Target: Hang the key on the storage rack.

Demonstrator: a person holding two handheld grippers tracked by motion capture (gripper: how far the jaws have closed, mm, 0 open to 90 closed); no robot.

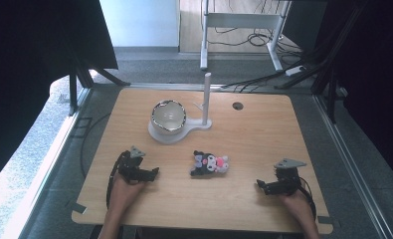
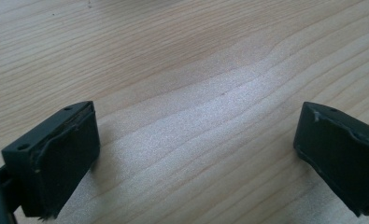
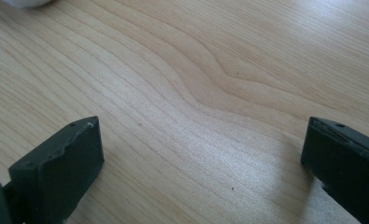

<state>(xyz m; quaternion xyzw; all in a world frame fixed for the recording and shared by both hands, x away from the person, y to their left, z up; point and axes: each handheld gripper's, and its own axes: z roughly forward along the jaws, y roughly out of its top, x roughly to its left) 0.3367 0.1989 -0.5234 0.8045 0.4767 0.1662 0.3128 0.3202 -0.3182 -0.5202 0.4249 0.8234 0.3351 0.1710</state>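
Note:
A small plush toy (image 1: 210, 164) in black, white and pink lies on the wooden table (image 1: 263, 129) near its middle. My left gripper (image 1: 151, 173) rests on the table to the toy's left, held by a hand, with its jaws pointing right. My right gripper (image 1: 261, 186) rests at the front right, jaws pointing left toward the toy. In the left gripper view the left gripper (image 2: 196, 154) stands open over bare wood. The right gripper (image 3: 201, 163) in its own view is likewise open, with nothing between its jaws.
Behind the toy, a shiny bowl (image 1: 168, 115) sits on a white stand (image 1: 156, 133) with an upright post (image 1: 206, 97). A round hole (image 1: 238, 106) is in the tabletop at the back right. A pale edge (image 3: 28, 2) shows at the top left of the right gripper view.

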